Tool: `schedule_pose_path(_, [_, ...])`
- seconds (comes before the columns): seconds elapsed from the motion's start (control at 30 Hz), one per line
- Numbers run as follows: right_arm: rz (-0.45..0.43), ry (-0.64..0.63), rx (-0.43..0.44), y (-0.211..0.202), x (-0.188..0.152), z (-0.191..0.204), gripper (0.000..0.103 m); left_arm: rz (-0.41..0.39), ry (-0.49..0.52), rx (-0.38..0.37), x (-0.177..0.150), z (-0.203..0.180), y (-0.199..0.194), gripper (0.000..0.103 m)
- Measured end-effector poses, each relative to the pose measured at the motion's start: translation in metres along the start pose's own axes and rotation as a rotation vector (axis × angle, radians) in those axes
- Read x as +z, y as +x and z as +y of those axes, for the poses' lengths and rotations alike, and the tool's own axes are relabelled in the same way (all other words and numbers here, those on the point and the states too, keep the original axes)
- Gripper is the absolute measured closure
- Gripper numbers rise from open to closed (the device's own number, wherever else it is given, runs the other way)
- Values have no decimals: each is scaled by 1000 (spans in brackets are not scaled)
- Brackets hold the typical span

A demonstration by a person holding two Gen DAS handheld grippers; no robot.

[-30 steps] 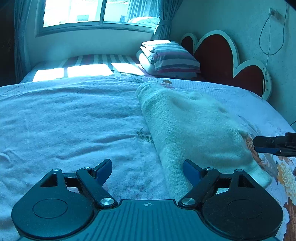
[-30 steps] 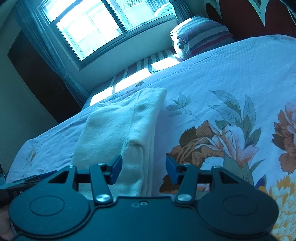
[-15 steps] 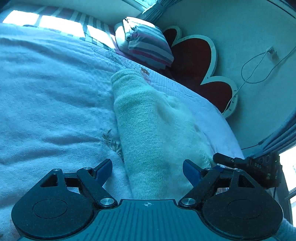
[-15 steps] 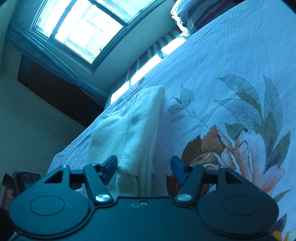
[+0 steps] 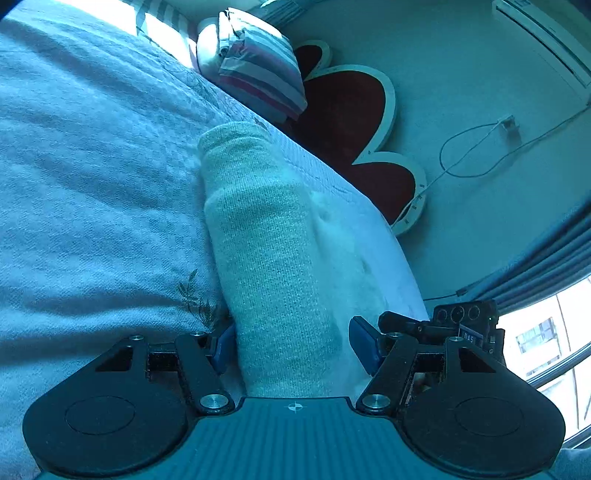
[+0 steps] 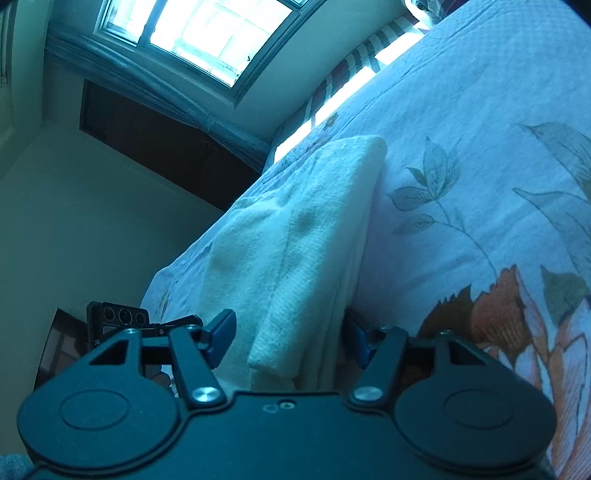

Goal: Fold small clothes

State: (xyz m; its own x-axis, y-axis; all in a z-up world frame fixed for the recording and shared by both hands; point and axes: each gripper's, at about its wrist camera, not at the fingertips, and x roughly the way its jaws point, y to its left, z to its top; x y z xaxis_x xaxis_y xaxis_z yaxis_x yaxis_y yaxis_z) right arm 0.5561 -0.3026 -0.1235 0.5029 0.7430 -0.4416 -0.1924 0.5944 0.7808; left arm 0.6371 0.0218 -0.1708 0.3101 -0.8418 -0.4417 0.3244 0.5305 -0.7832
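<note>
A cream knitted garment [image 5: 273, 243], folded into a long strip, lies on the pale bedspread [image 5: 92, 184]. My left gripper [image 5: 291, 345] is open, with the near left corner of the garment between its blue fingers. My right gripper [image 6: 288, 339] is open, with the near right corner of the garment [image 6: 295, 240] between its fingers. Each gripper shows at the edge of the other's view: the right gripper [image 5: 436, 326] at the lower right in the left wrist view, the left gripper [image 6: 147, 321] at the lower left in the right wrist view.
Striped pillows [image 5: 255, 70] and a heart-shaped headboard [image 5: 354, 125] are at the head of the bed. The bedspread has a flower print [image 6: 509, 317] to the right of the garment. A window [image 6: 214, 33] is behind the bed.
Both grippers have tilted and moved forward and down onto the near end of the garment, so its corners now sit between their open fingers. The garment itself has not moved.
</note>
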Motion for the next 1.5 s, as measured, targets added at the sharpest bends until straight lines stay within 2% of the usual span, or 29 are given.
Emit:
schedule_pose_path(0.07, [10, -16, 18, 4, 4, -2, 46, 1, -11, -12, 1, 6, -1, 51])
schedule_pose_path(0.17, [22, -11, 40, -7, 1, -8, 56, -9, -4, -21, -2, 9, -8, 52])
schedule_pose_path(0.4, [31, -44, 42, -2, 0, 0, 55, -40, 30, 2, 1, -2, 8, 51])
schedule_pose_path(0.43, [25, -46, 38, 1, 0, 0, 57, -46, 36, 9, 1, -4, 10, 52])
schedule_pose_path(0.5, [13, -43, 23, 0, -3, 1, 67, -59, 35, 27, -1, -7, 8, 58])
schedule_pose_path(0.63, [-12, -77, -6, -9, -8, 15, 72, -101, 77, 34, -3, -22, -5, 63])
schedule_pose_path(0.8, [-55, -146, -1, -26, -10, 54, 73, -142, 121, 1, 7, -48, -39, 63])
schedule_pose_path(0.97, [-70, -214, 9, -39, -14, 101, 73, -163, 174, 15, 14, -73, -84, 63])
schedule_pose_path(1.1, [-65, -264, 50, -39, -16, 137, 72, -206, 197, 33, 14, -84, -127, 63])
schedule_pose_path(1.27, [-25, -303, 122, -11, -18, 170, 72, -257, 198, 89, 0, -73, -189, 63])
schedule_pose_path(1.5, [64, -336, 178, 42, -44, 203, 72, -287, 145, 170, -24, -32, -252, 63])
